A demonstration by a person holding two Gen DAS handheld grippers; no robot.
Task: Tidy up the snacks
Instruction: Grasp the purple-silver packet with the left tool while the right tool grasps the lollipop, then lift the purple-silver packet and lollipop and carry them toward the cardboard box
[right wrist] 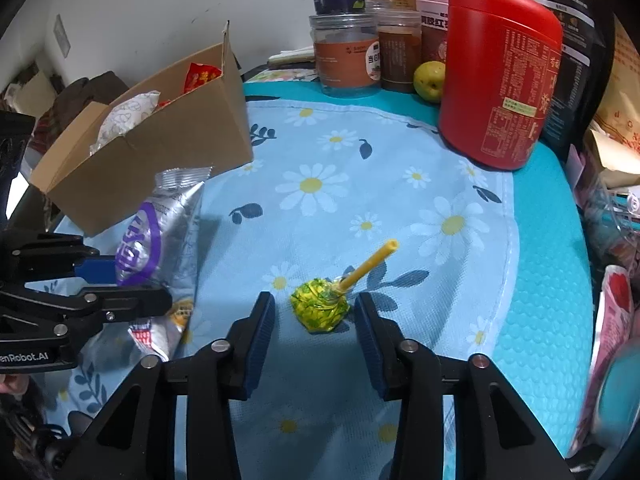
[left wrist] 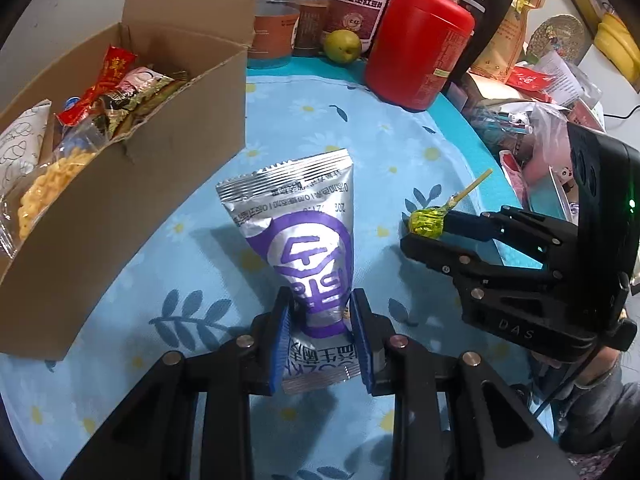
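Note:
A silver and purple snack packet (left wrist: 308,232) stands tilted on the blue daisy cloth (left wrist: 312,120), and my left gripper (left wrist: 320,300) is shut on its lower part, blue pads pressing both sides. From the right wrist view the packet (right wrist: 168,232) and the left gripper (right wrist: 132,280) sit at the left. A yellow-green wrapped lollipop (right wrist: 320,308) lies on the cloth between the fingers of my right gripper (right wrist: 314,304), which is open, with a gap on each side. The left wrist view shows that lollipop (left wrist: 426,222) at the right gripper's (left wrist: 424,234) tips. An open cardboard box (left wrist: 120,200) holding several snacks stands left.
A red canister (right wrist: 500,80), jars (right wrist: 346,52) and a green fruit (right wrist: 430,80) line the back of the table. Bags and loose clutter (left wrist: 540,92) crowd the right side. The cardboard box (right wrist: 180,136) borders the cloth on the left.

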